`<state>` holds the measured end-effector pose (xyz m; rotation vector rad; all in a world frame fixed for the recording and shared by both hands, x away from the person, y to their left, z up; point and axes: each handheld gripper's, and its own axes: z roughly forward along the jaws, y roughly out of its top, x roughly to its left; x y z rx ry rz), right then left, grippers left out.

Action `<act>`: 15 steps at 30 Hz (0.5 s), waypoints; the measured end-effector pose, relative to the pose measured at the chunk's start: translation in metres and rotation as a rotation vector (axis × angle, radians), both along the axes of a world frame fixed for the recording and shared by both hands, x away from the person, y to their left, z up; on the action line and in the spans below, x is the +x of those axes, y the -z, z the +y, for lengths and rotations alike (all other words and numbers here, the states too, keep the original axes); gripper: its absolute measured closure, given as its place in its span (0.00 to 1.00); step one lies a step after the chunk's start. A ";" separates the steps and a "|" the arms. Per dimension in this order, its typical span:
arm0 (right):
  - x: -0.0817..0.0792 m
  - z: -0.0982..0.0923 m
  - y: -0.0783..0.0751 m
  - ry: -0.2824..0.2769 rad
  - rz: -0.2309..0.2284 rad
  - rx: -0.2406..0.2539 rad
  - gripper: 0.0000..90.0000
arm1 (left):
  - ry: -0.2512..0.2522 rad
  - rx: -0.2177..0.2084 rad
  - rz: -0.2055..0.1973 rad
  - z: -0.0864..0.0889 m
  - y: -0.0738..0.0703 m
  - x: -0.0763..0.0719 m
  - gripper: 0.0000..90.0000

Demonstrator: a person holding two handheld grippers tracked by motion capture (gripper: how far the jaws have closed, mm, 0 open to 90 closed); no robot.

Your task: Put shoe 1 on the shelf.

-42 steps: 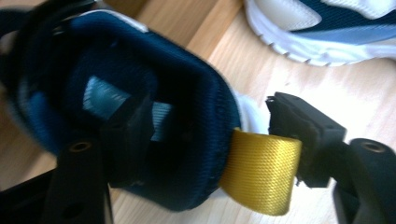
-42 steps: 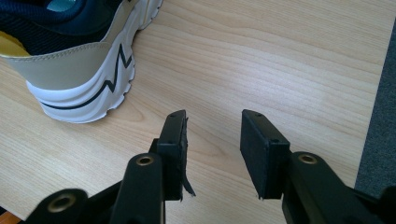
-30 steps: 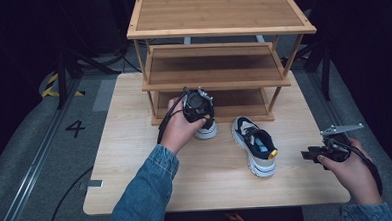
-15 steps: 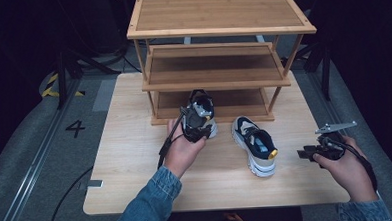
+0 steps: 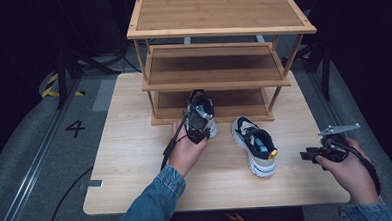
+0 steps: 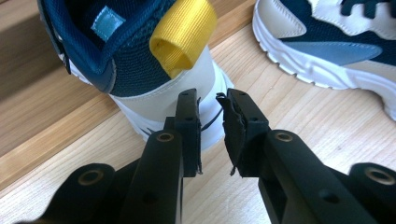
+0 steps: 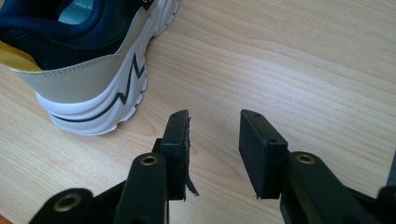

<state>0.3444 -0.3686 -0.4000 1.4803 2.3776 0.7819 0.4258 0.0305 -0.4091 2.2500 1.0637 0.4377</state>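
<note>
L gripper (image 6: 209, 122) low behind shoe (image 6: 154, 70) heel, jaws closing

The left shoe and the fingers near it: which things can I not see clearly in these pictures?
- Left shoe, high view: the left gripper and hand cover its heel.
- Left gripper view: the top edge cuts off the same shoe's front; the fingers hide whether they touch the heel.
- Right shoe, right gripper view: the frame edge cuts off its toe.

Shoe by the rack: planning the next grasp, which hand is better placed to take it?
Left. The left gripper sits at that shoe's heel, its jaws have just been closing, nothing between them; the right gripper hangs apart near the other shoe.
</note>
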 end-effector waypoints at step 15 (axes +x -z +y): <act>-0.004 -0.003 0.002 0.013 0.003 0.003 0.71 | -0.031 -0.004 -0.042 0.008 0.005 0.013 0.84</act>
